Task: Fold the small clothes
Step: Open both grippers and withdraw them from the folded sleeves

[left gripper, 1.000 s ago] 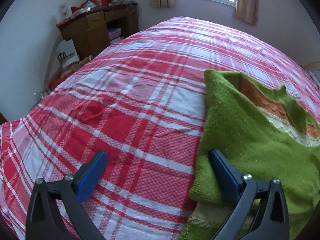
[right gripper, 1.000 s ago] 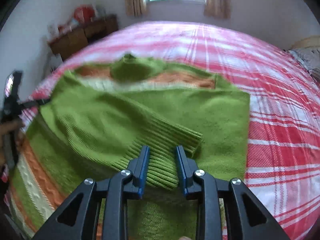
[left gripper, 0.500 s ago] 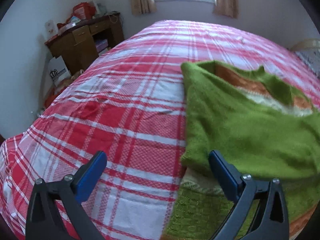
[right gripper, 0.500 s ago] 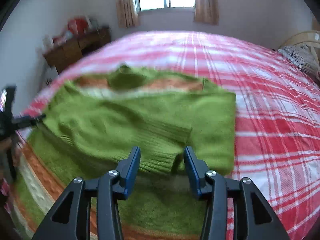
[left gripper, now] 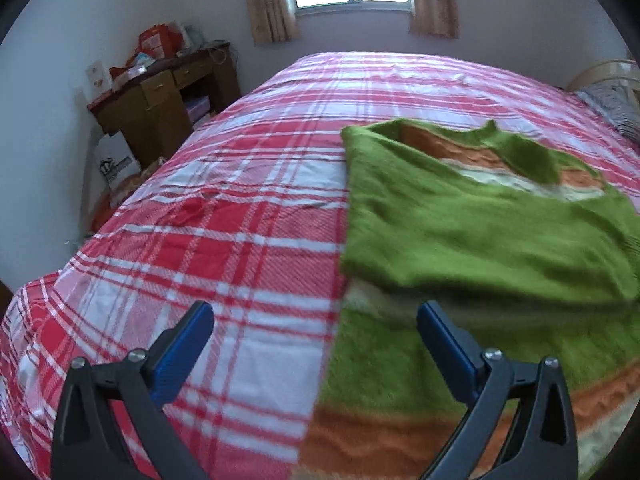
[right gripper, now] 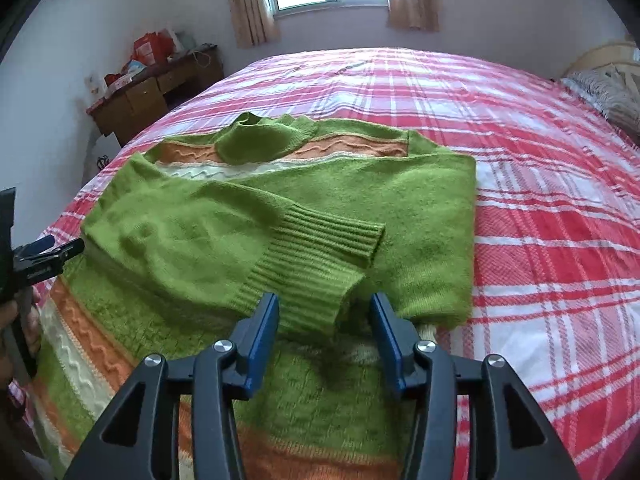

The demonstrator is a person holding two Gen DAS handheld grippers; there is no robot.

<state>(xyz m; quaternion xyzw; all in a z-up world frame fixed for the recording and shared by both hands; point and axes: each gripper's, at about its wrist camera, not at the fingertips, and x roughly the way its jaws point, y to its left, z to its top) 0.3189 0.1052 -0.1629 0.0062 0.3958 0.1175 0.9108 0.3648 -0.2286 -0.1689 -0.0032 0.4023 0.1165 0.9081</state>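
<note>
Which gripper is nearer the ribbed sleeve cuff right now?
Right. The right gripper hangs open just in front of the ribbed cuff; the left gripper is open off at the sweater's left edge.

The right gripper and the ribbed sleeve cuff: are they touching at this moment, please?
Apart. In the right wrist view, the right gripper is open, and the ribbed cuff lies flat on the sweater, with visible gaps to both blue fingers.
</note>
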